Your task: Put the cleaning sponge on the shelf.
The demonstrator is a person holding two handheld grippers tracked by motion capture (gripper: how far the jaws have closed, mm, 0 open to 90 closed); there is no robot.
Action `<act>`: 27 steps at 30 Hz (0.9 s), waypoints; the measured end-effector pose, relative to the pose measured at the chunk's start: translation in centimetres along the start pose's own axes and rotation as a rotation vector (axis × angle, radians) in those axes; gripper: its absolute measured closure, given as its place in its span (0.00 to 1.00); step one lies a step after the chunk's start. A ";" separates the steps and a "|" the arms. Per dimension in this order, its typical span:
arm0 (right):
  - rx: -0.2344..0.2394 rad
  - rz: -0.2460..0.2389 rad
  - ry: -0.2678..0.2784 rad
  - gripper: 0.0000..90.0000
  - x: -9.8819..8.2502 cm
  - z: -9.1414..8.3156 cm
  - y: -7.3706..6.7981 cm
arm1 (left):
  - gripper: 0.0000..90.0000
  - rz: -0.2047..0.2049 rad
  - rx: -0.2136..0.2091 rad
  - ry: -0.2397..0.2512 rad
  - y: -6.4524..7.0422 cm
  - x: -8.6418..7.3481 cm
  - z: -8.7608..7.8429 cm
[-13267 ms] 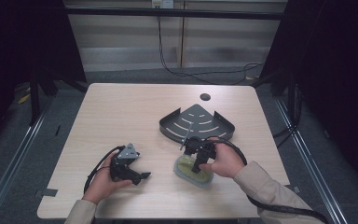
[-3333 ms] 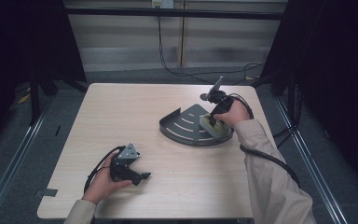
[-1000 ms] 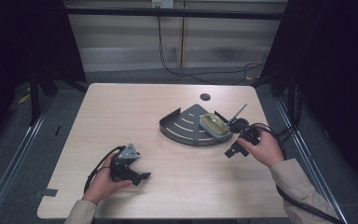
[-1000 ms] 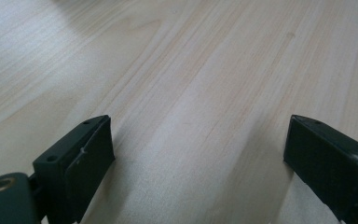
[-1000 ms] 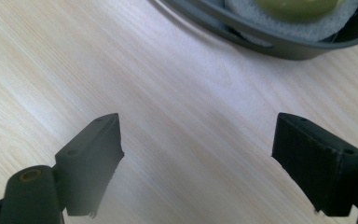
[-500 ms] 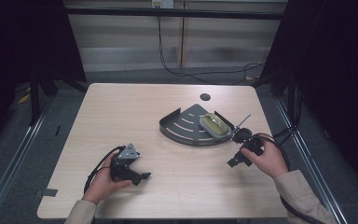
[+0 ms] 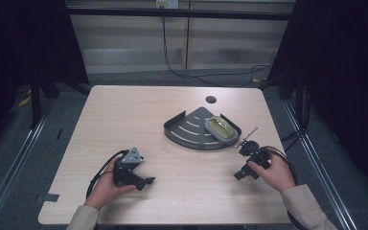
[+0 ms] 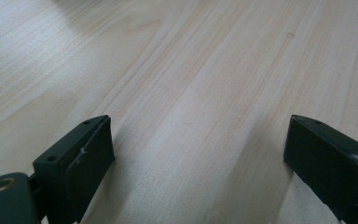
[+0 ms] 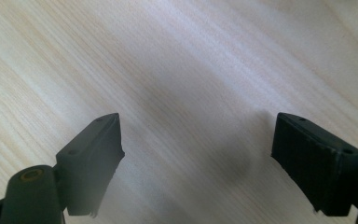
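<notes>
Pale wood grain runs under both of my claws, and that bare counter (image 7: 172, 115) is what each claw camera looks down on. My right claw (image 7: 246, 168) sits near the counter's right edge, held in my right hand (image 7: 274, 168), its jaws spread wide with nothing between them; in the right gripper view the gap (image 9: 198, 154) shows plain wood and a soft shadow. My left claw (image 7: 133, 173) rests near the front left of the counter in my left hand (image 7: 106, 184), jaws likewise parted and gripping nothing, with clear wood between them in the left gripper view (image 8: 198, 156). Its grey three-cornered plate points up and its cable loops back toward my wrist.

The thing I have been handling, a greenish oval dish (image 7: 220, 128), lies in the dark grey fan-shaped tray (image 7: 187, 129), against the tray's right-hand side. The tray stands right of the counter's middle, its curved edge towards me and its raised walls meeting at a corner on the far side. My right claw is apart from the tray, just off its right front corner. A small dark round hole (image 7: 211, 99) marks the counter beyond the tray.
</notes>
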State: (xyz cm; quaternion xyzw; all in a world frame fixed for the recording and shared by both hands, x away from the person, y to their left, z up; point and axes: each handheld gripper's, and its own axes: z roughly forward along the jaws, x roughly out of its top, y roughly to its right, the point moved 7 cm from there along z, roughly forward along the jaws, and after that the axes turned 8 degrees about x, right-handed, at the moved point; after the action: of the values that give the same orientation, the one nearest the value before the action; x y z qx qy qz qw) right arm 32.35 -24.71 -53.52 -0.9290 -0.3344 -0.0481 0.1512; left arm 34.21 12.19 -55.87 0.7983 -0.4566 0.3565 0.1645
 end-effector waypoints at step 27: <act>-0.082 -0.049 0.068 0.14 -2.2 0.8 0.2 | 0.09 0.000 0.000 0.000 0.0 0.0 0.0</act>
State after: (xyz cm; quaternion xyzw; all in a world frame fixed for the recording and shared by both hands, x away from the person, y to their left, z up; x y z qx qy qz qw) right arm 30.73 -25.96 -54.73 -0.9237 -0.3496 -0.0970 0.1232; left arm 34.20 12.18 -55.87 0.7984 -0.4564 0.3567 0.1644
